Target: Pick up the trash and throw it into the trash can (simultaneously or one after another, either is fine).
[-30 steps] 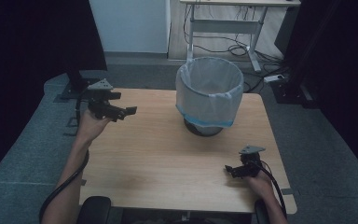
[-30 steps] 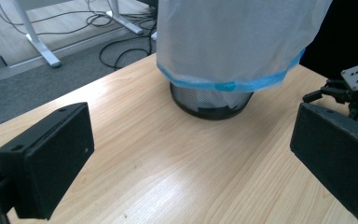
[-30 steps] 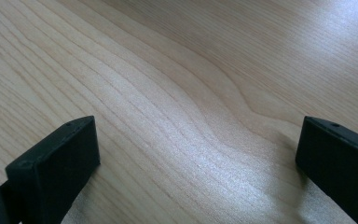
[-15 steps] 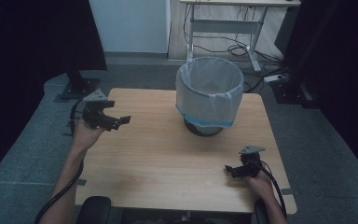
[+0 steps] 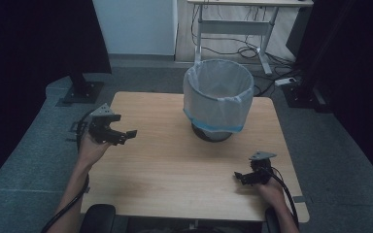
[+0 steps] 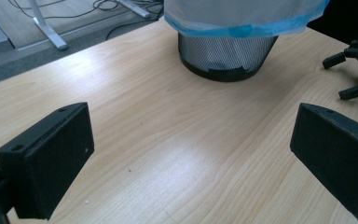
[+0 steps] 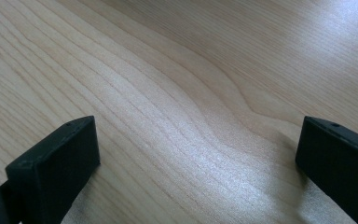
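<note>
My left black two-jaw claw carries a grey three-cornered plate on top, and a thick black cable trails from it along my bare forearm. My right black two-jaw claw has the same grey plate and a black cable of its own. Up close, my jaws are matte black rectangular blocks, each with a small screw hole near its upper edge.

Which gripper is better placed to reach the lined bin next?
Probably the left gripper: it is raised, its open jaws face the bin. The right gripper sits low on the table, jaws open toward bare wood.
</note>
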`<state>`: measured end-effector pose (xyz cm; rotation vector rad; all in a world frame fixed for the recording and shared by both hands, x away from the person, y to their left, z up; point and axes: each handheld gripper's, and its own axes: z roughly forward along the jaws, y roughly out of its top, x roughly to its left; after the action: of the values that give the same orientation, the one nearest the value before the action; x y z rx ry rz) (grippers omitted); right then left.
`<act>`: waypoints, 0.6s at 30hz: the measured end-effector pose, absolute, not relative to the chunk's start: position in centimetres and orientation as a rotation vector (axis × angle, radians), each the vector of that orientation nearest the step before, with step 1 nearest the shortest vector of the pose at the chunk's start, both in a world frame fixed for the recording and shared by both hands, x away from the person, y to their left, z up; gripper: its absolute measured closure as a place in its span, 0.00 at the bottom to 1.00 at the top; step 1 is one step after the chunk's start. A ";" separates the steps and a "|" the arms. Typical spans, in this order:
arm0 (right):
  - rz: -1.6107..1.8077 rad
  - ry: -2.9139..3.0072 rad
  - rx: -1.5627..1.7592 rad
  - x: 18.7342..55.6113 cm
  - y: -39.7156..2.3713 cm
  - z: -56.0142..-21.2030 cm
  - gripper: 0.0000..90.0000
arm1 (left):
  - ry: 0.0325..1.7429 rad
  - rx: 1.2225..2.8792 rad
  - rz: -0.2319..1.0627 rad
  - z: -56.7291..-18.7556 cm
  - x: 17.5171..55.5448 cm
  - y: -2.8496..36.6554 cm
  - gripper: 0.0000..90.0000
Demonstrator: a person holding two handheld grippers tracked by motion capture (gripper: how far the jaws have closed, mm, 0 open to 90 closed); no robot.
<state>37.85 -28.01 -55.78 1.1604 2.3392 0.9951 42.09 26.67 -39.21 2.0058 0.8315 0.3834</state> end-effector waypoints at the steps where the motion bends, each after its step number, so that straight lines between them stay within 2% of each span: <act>1: 0.994 2.340 1.159 37.9 -28.0 -55.8 0.00 | 0.834 2.002 0.379 -39.5 42.1 26.6 0.00; 18: 0.995 2.339 1.161 37.8 -28.0 -55.8 0.00 | 0.853 2.004 0.343 -44.5 42.1 26.2 0.00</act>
<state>37.85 -28.00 -55.78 1.1614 2.3387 0.9953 42.10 26.17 -44.51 2.0040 0.8531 0.3425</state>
